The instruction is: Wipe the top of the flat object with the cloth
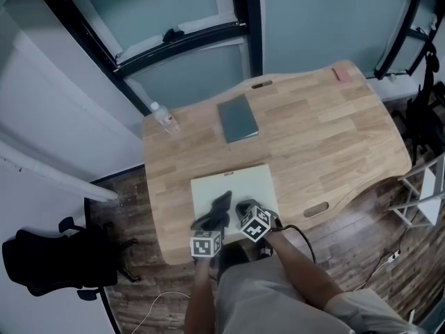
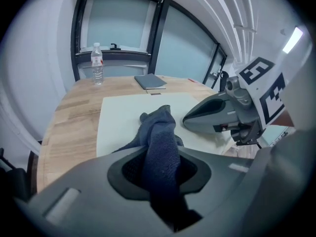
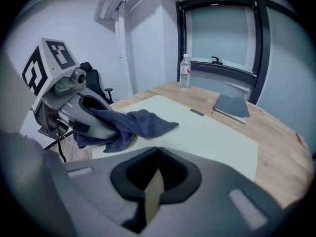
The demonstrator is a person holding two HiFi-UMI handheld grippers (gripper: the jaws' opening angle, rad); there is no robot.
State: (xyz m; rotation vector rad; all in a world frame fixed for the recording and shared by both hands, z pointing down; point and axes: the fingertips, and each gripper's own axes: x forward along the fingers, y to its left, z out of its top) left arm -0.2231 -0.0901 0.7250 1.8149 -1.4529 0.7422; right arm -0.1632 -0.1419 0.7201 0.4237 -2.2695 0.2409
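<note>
Wooden worktop (image 1: 334,138), near edge: cloth set on the pale flat board (image 1: 240,183), wipe seemingly about to start.
Nearest, the left hand-held gripper (image 2: 160,169) is clamped on the dark blue cloth (image 2: 159,127), whose loose end lies on the board's near half, ready to drag. Just beside it, the right hand-held gripper (image 3: 157,169) has its jaws nearly together on a pale sliver, probably the board's near edge, likely to steady it. Beyond: grey notebook (image 1: 238,118), water bottle (image 1: 165,117), well clear.
</note>
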